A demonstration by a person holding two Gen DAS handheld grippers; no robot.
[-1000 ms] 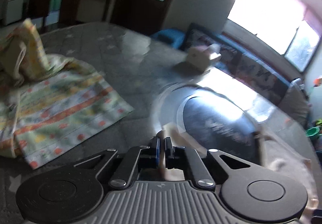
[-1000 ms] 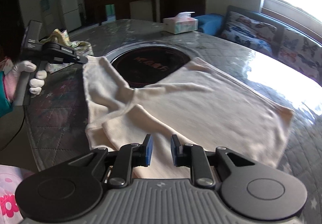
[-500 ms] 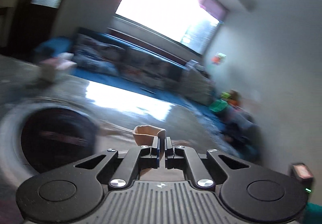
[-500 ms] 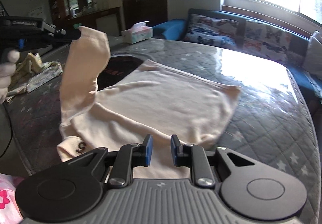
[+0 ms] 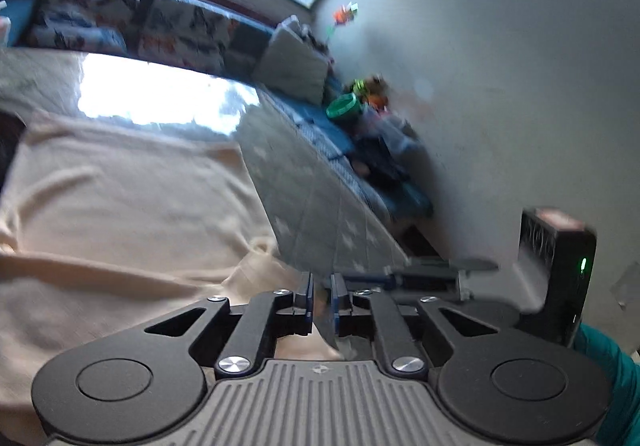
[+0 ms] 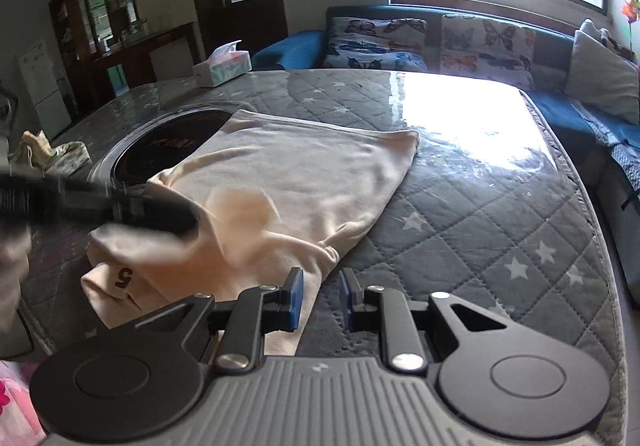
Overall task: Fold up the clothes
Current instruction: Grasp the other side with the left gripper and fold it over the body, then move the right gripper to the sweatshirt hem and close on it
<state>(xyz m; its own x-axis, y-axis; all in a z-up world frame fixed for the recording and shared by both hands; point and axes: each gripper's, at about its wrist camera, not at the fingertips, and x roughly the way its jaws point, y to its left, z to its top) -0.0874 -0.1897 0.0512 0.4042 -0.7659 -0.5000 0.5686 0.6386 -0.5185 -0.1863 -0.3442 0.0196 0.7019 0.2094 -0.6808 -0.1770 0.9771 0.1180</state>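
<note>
A cream shirt (image 6: pixel 304 181) lies on the grey quilted table, one sleeve folded over its body; it also shows in the left wrist view (image 5: pixel 120 205). My left gripper (image 5: pixel 322 296) is over the shirt's right edge, its jaws slightly apart with a strip of cream cloth showing between and below them. In the right wrist view the left gripper (image 6: pixel 176 219) is a blurred dark bar lying across the shirt. My right gripper (image 6: pixel 320 296) is open and empty at the shirt's near edge, close to the table's front.
A dark round inset (image 6: pixel 168 149) sits in the table, partly under the shirt. A patterned cloth pile (image 6: pixel 48 153) lies at far left. A tissue box (image 6: pixel 222 65) stands at the back. A blue sofa with cushions (image 6: pixel 440 41) runs behind the table.
My left gripper has carried the raised sleeve across and down onto the shirt body, and its jaws have parted a little. The right gripper has shifted right along the shirt's near edge.
</note>
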